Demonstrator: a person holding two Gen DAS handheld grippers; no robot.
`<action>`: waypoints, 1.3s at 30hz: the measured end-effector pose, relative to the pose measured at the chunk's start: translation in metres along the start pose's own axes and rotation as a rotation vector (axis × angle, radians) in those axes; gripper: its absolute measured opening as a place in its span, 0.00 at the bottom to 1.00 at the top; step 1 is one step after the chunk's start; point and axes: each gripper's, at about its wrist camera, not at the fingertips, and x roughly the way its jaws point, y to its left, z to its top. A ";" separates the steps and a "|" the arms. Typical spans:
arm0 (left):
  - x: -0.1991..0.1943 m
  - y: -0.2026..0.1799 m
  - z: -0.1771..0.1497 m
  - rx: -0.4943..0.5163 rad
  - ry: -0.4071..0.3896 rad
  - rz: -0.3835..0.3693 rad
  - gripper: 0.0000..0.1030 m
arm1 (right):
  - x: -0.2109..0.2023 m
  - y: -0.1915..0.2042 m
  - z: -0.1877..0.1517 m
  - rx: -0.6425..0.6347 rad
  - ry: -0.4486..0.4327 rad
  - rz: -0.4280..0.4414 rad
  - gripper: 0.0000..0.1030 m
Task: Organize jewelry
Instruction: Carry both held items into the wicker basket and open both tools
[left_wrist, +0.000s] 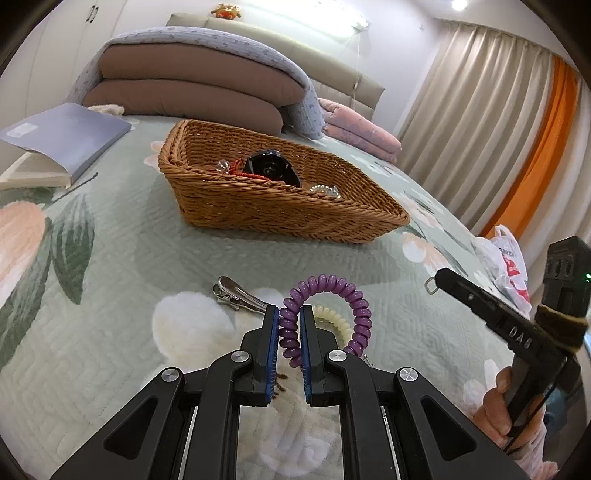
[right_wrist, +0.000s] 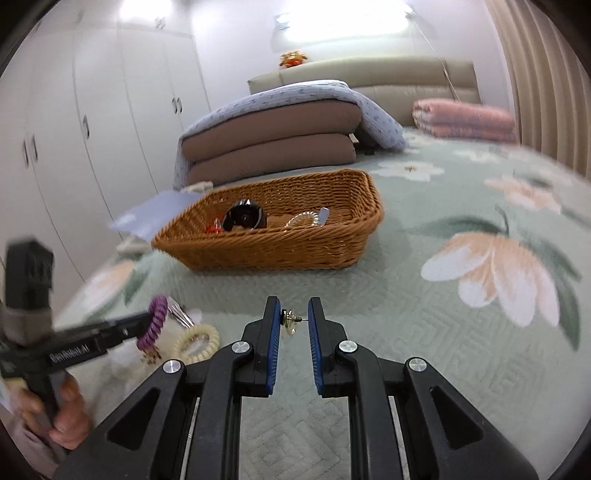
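Note:
My left gripper (left_wrist: 289, 314) is shut on a purple spiral hair tie (left_wrist: 325, 284), held upright just above the bedspread; it also shows in the right wrist view (right_wrist: 153, 323). A cream spiral tie (left_wrist: 334, 321) and a metal hair clip (left_wrist: 236, 295) lie just beyond it. My right gripper (right_wrist: 294, 314) is shut on a small gold earring (right_wrist: 290, 321), its post spanning the two pads. The wicker basket (left_wrist: 266, 210) stands ahead, holding a black round object (left_wrist: 267, 166), a red cord and a clear hair tie (left_wrist: 325, 190).
A grey book (left_wrist: 62, 140) lies left of the basket. Folded brown and blue bedding (left_wrist: 192, 92) and a pink blanket (left_wrist: 354, 125) lie behind it. A plastic bag (left_wrist: 506, 266) is at the right bed edge. Wardrobes (right_wrist: 92, 129) stand left.

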 end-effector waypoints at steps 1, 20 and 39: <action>0.000 0.001 0.000 -0.003 0.000 -0.001 0.10 | 0.000 -0.008 0.002 0.041 0.006 0.034 0.16; 0.013 -0.013 0.126 0.010 -0.190 0.087 0.10 | 0.058 0.026 0.121 -0.082 -0.118 -0.071 0.16; 0.075 0.010 0.119 0.022 -0.121 0.180 0.11 | 0.110 0.024 0.093 -0.144 -0.027 -0.144 0.16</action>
